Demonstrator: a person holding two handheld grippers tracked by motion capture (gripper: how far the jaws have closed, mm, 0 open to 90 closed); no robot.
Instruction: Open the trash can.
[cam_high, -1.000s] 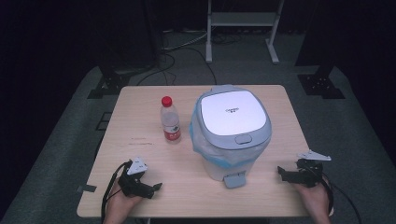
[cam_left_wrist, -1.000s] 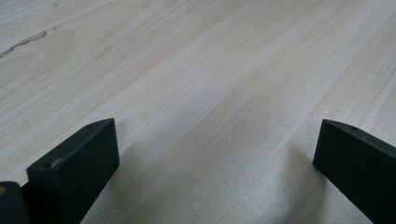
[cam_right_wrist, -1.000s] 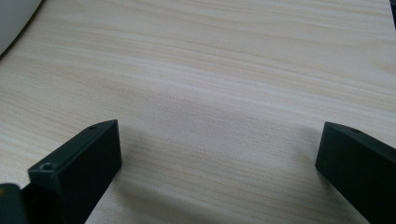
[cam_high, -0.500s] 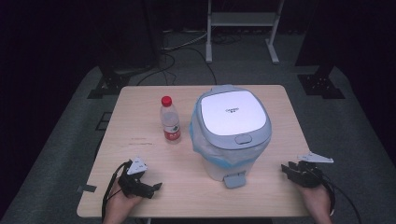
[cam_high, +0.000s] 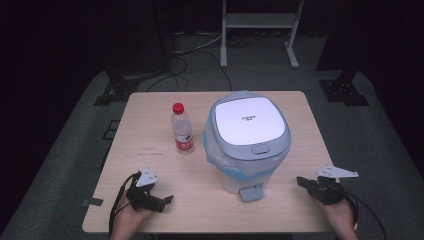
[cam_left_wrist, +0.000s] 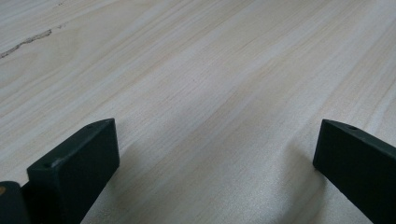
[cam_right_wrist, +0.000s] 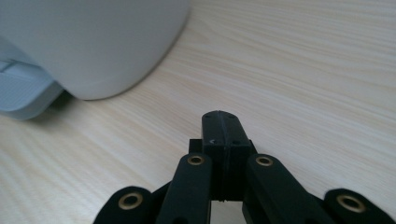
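A white pedal bin (cam_high: 247, 135) with a grey-blue lid and a blue bag liner stands mid-table, its foot pedal (cam_high: 251, 193) facing the near edge. Left of it is a clear plastic bottle (cam_high: 183, 129) with a red cap and red label. My left gripper (cam_high: 165, 201) rests at the near left, open, with bare wood between its jaws (cam_left_wrist: 215, 154). My right gripper (cam_high: 301, 181) lies at the near right and points toward the bin. Its jaws have just been closing and are now shut on nothing (cam_right_wrist: 223, 122). The bin's wall (cam_right_wrist: 93, 42) and pedal (cam_right_wrist: 18, 88) are just ahead.
The light wooden table (cam_high: 150, 115) has bare surface around both grippers and behind the bottle. Dark floor surrounds it, with cables and a metal stand (cam_high: 260, 30) beyond the far edge.
The right gripper's jaws have closed from wide open to fully together, with nothing between them. The left gripper, the bottle and the bin are where they were.
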